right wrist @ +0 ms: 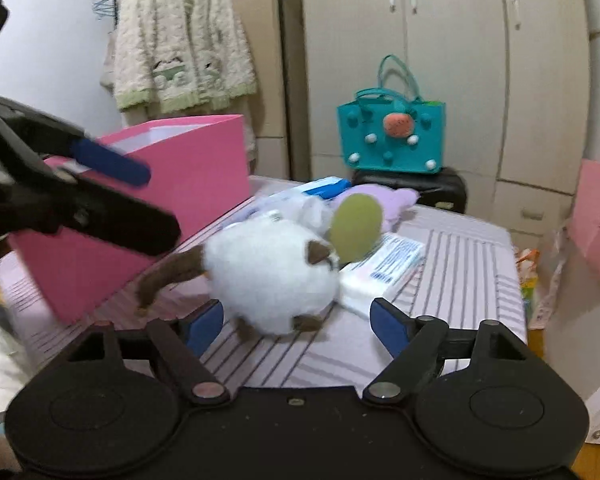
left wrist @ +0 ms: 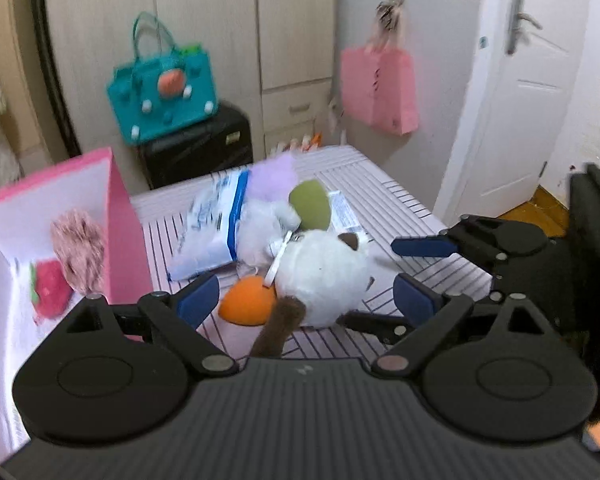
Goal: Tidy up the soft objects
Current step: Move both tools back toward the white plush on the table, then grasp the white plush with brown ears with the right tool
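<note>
A white round plush cat [left wrist: 320, 276] with a brown tail lies on the striped table [left wrist: 384, 196]; it also shows in the right wrist view [right wrist: 268, 276]. My left gripper [left wrist: 306, 300] is open, its blue pads either side of the cat. My right gripper [right wrist: 298, 322] is open just in front of the cat; it also shows in the left wrist view [left wrist: 416, 268]. An orange soft ball [left wrist: 246, 304], a green one [left wrist: 310, 202], a purple plush [left wrist: 274, 176] and a white plush [left wrist: 260, 224] lie around it. A pink box [left wrist: 116, 232] at left holds a red strawberry plush [left wrist: 50, 288] and a pink fuzzy one [left wrist: 78, 248].
Tissue packs [right wrist: 384, 270] and a blue-and-white packet [left wrist: 210, 228] lie on the table. A teal bag [left wrist: 162, 88] sits on a black case [left wrist: 198, 144] behind. A pink paper bag [left wrist: 378, 88] hangs on the wall. A white door [left wrist: 512, 92] is at right.
</note>
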Action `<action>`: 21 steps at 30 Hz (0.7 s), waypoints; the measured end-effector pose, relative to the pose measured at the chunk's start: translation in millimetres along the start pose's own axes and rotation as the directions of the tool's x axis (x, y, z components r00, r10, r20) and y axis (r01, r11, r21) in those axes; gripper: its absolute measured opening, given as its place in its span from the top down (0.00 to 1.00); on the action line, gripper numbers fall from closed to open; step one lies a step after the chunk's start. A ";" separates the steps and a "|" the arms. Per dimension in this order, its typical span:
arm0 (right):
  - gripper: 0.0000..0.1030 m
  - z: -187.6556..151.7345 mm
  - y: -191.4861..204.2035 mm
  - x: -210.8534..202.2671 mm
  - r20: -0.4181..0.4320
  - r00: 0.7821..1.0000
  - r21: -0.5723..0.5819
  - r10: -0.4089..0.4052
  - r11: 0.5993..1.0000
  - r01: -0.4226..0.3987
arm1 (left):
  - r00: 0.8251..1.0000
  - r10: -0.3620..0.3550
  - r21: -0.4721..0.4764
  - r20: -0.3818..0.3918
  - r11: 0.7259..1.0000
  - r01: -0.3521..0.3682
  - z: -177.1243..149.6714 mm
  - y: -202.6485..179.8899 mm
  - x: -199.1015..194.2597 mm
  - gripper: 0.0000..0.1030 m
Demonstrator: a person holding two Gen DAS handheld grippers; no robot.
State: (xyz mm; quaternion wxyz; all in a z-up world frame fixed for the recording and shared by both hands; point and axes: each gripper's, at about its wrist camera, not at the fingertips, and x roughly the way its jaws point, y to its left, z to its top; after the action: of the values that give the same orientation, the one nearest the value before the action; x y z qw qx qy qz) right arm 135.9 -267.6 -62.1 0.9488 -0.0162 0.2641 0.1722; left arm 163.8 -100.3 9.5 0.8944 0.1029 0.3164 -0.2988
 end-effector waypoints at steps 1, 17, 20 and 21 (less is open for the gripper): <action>0.18 -0.2 -1.2 1.5 0.018 1.000 0.010 0.000 1.000 -0.001 | 1.000 0.004 -0.024 -0.029 1.000 -0.004 3.0 1.6 8.8 0.08; 0.20 3.9 2.2 37.5 -0.105 0.992 -0.018 0.066 0.997 -0.069 | 0.995 -0.064 -0.195 -0.070 0.979 0.049 2.9 19.3 68.3 0.30; 0.28 4.5 5.0 37.0 -0.090 0.994 -0.020 0.069 0.997 -0.071 | 0.993 -0.095 -0.195 -0.065 0.978 0.080 1.3 16.8 70.0 0.39; 0.30 4.7 4.9 36.5 -0.090 0.994 -0.013 0.068 0.998 -0.069 | 0.993 -0.098 -0.199 -0.067 0.976 0.083 0.1 16.5 71.1 0.39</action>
State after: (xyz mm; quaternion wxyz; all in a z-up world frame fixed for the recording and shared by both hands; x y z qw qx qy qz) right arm 165.8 -250.8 -76.2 0.9295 -0.0224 0.3053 0.2060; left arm 217.9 -120.5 -35.2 0.8729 0.0111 0.3825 -0.3026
